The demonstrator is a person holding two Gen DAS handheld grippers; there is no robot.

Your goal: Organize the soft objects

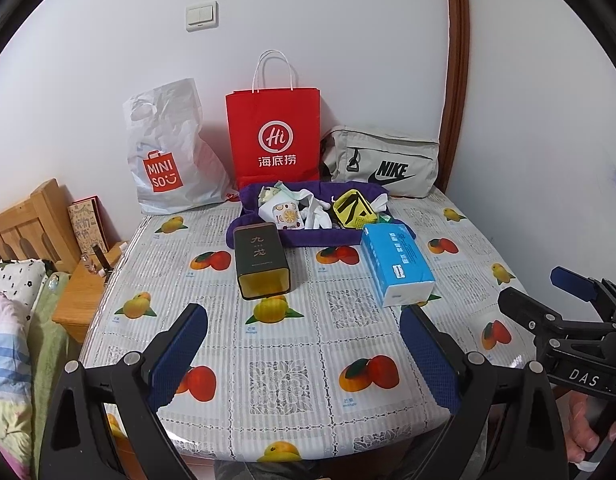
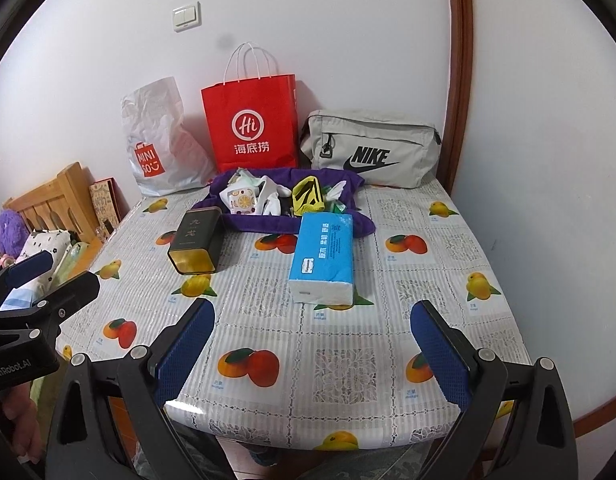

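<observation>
Hovering low over the table's near edge in left wrist view, left gripper (image 1: 303, 344) is spread wide w/ nothing held. Purple cloth tray (image 1: 267, 236) at the back holds white socks (image 1: 318, 216) & a yellow pouch (image 1: 352, 210); tissue pack (image 1: 398, 264) and dark tea tin (image 1: 259, 262) lie just outside it.

Right wrist view: right gripper (image 2: 314, 348) also wide, empty. Tissue pack (image 2: 324, 258) touches the tray's front edge. Step unclear: could be pre-sort or done.

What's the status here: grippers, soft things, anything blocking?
Left gripper open, empty. Right gripper open, empty. Soft things piled on purple cloth, untouched. Tissue pack and dark tin lie in front of it.
</observation>
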